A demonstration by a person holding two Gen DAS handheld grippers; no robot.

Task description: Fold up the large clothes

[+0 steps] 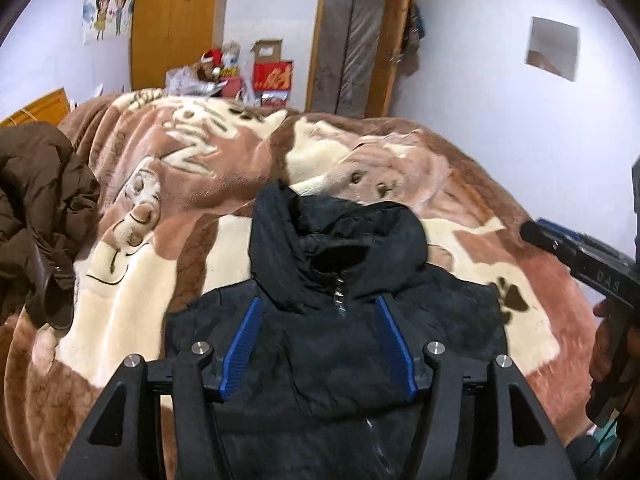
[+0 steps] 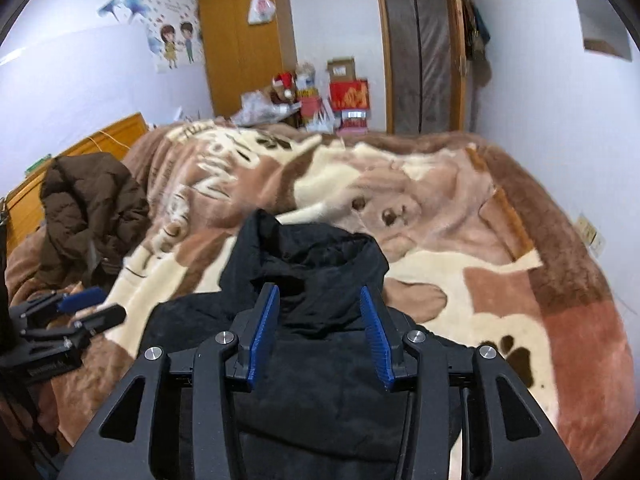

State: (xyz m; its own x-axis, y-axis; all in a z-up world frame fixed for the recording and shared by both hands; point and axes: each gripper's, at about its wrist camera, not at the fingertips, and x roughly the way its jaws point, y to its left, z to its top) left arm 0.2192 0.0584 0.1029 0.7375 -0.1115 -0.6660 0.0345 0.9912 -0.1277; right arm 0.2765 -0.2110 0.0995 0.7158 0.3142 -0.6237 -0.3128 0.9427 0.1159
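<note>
Black hooded jacket [image 1: 340,320] is the thing getting folded, lying front-up near the close edge of the bed with its hood pointing far. Both the left gripper [image 1: 318,312] and right gripper [image 2: 318,300] hang over its chest with jaws spread wide, gripping nothing, probably lining up for a grab. It's sitting on a brown and cream blanket [image 1: 180,184]. Off to the left there's a brown puffer coat [image 2: 92,204] bunched up, likely next in line.
</note>
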